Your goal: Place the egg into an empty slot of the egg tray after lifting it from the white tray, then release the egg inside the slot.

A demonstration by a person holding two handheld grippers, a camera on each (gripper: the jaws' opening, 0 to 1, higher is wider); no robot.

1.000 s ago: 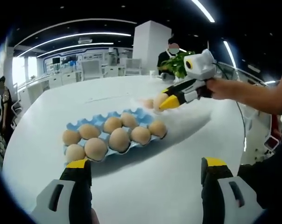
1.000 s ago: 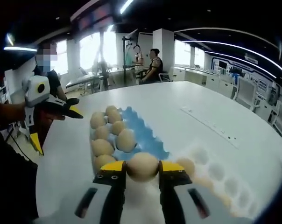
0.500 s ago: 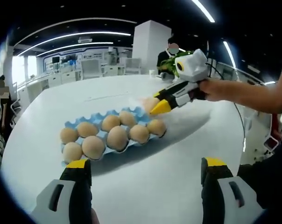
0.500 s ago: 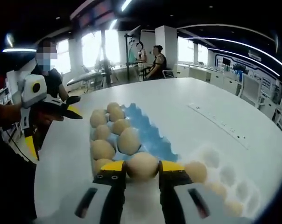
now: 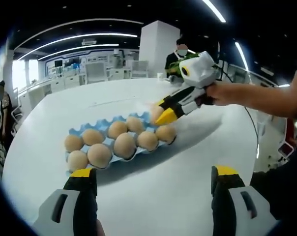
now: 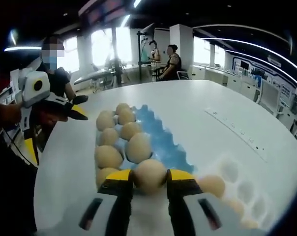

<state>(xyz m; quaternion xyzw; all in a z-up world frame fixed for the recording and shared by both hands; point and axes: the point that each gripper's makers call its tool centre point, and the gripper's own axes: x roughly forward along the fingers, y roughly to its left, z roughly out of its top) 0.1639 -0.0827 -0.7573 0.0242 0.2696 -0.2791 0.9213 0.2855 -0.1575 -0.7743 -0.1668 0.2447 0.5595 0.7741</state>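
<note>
In the left gripper view, the left claw [image 5: 151, 184] hangs wide open and empty over the desk [image 5: 188, 162], near the blue tray [image 5: 119, 147]. In the right gripper view, the right claw [image 6: 150, 179] pinches the egg [image 6: 149, 175] by its sides at the blue tray's near edge; it looks light, smooth and brittle, so a gentle hold across its widest part seems right.

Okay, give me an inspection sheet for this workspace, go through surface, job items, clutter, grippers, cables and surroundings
Surface: white round table, bare apart from the trays.
Job's things: blue egg tray with eggs along one side and its other row empty; one egg held over its near end; white tray beside it, still holding a few eggs.
Clutter: nothing seen.
Grippers: right gripper shut on the egg; left gripper open, holding nothing, back from the egg tray.
Cables: a thin dark cable trails from the right gripper.
Surroundings: open office with desks, ceiling strip lights, a white pillar, a potted plant, people standing and seated.
</note>
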